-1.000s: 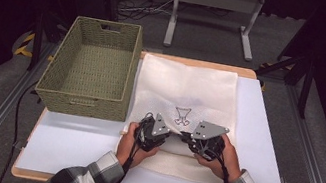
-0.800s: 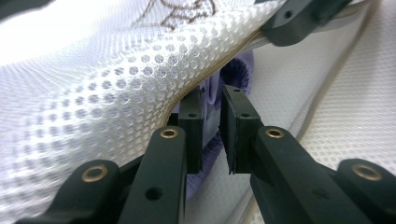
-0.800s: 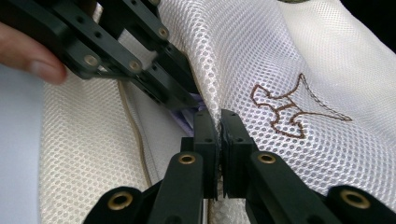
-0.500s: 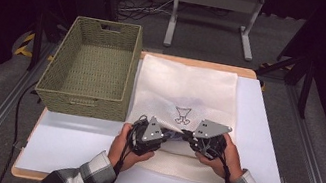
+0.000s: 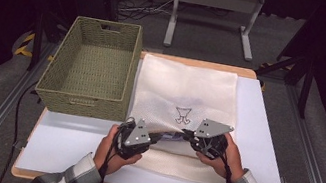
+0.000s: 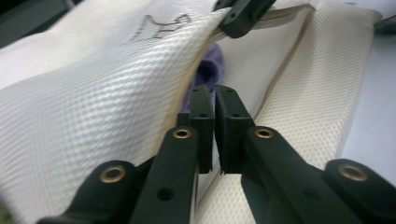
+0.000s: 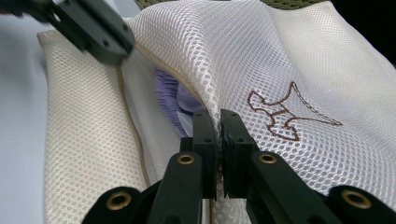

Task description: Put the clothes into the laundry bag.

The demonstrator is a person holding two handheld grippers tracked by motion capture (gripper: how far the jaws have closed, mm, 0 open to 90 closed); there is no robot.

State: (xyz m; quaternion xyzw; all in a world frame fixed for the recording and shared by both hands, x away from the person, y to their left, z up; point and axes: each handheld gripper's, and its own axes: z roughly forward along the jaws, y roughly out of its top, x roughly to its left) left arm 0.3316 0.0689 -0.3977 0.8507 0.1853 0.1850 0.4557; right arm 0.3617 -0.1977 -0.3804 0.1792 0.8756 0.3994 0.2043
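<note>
A white mesh bag [image 5: 186, 90] with a brown stitched emblem [image 5: 183, 115] lies flat on the table. Its mouth faces the person. My right gripper [image 5: 190, 135] [image 7: 219, 135] is shut on the raised top edge of the mouth. My left gripper [image 5: 157, 134] [image 6: 215, 123] sits at the same edge farther left. Its jaws have just been closing and now stand almost together with the hem at them. Purple cloth [image 6: 212, 65] [image 7: 170, 98] shows inside the bag, under the lifted layer. In the left gripper view the right gripper [image 6: 240, 18] pinches the hem farther off.
A woven green basket [image 5: 81, 100] stands empty to the left of the bag, close to its edge. The white tabletop [image 5: 66, 140] is bare in front of the basket. A grey metal stand [image 5: 211, 8] rises behind the table.
My left gripper has moved left and toward the person and risen a little, so the bag's mouth now gapes wider between the two grippers. The right gripper has kept still.
</note>
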